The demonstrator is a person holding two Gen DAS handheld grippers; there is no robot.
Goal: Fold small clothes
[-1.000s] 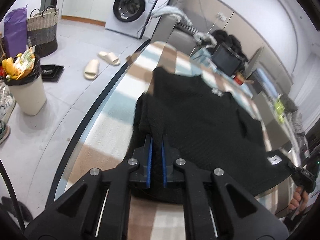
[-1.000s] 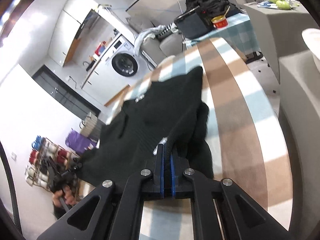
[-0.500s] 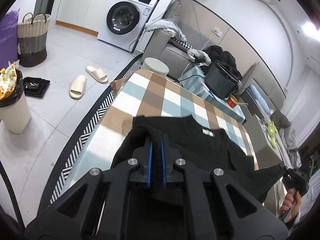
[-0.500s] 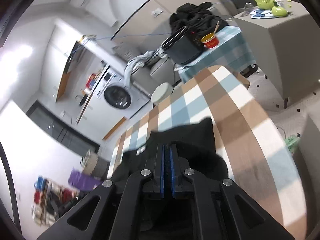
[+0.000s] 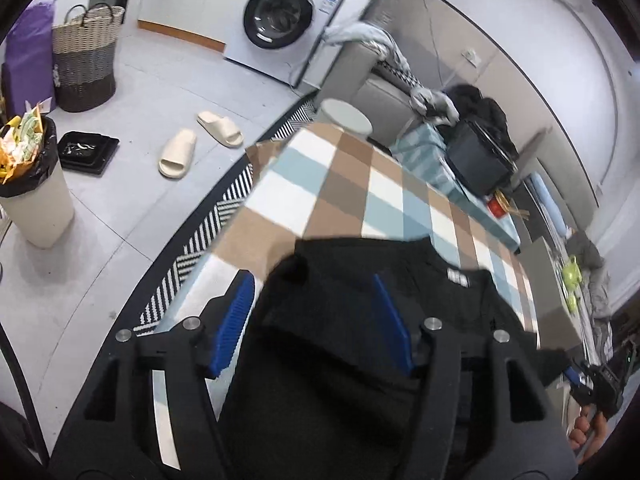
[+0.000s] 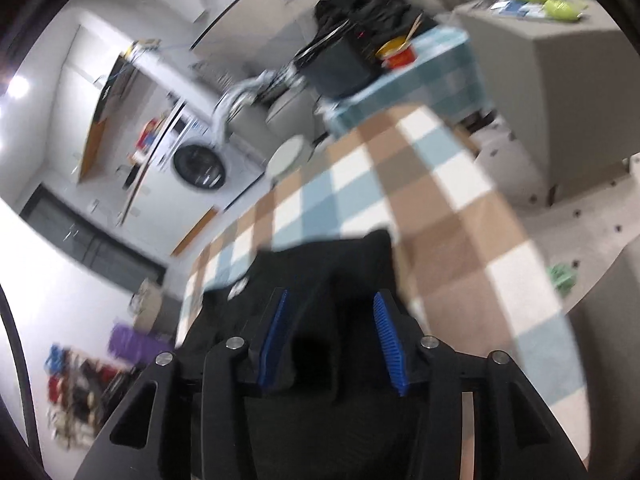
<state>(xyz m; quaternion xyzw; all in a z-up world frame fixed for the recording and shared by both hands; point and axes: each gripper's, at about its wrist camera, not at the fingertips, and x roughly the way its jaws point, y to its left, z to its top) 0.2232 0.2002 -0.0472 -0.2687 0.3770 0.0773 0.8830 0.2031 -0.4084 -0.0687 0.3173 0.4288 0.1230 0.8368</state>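
Releasing fold: black knit garment (image 5: 344,344) lies doubled on checked brown-blue-white tablecloth (image 5: 344,184), toward table's near edge; neck label faces up.

Left gripper (image 5: 312,316): jaws opening, blue pads clear of cloth, knit lying loose between them.

Right gripper (image 6: 330,332): jaws likewise opening, nothing clamped, dark cloth beneath.

Judged step: first fold laid. Next move calls for withdrawing both, regrasping side edges for cross-fold.

Room: white washing machine (image 5: 280,20), woven basket (image 5: 86,56), cream slippers (image 5: 200,140), full bin (image 5: 32,184) on grey floor.
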